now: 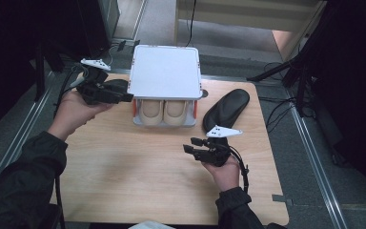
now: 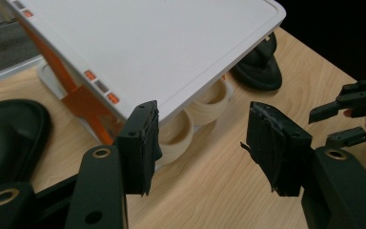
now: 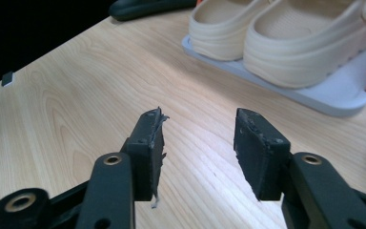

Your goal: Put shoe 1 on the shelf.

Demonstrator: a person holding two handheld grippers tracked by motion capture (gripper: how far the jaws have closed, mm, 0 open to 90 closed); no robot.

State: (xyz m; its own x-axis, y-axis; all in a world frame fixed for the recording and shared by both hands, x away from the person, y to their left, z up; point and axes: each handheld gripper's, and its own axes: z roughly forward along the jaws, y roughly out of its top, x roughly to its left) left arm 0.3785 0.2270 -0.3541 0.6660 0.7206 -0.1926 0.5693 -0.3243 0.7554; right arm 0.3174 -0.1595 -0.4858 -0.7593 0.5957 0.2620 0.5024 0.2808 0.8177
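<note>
High view: at twelve o'clock on the wooden table (image 1: 138, 176) stands a white two-tier shoe rack (image 1: 165, 71), orange-posted, with cream clogs (image 1: 163, 112) below. Left gripper (image 1: 124, 97) at ten o'clock and right gripper (image 1: 190, 145) at five o'clock gape wide, empty.

Soft overhead light brightens the table (image 1: 138, 176); the surroundings toward nine and three o'clock fall black. Gripper views are slightly soft, glare-free.
</note>
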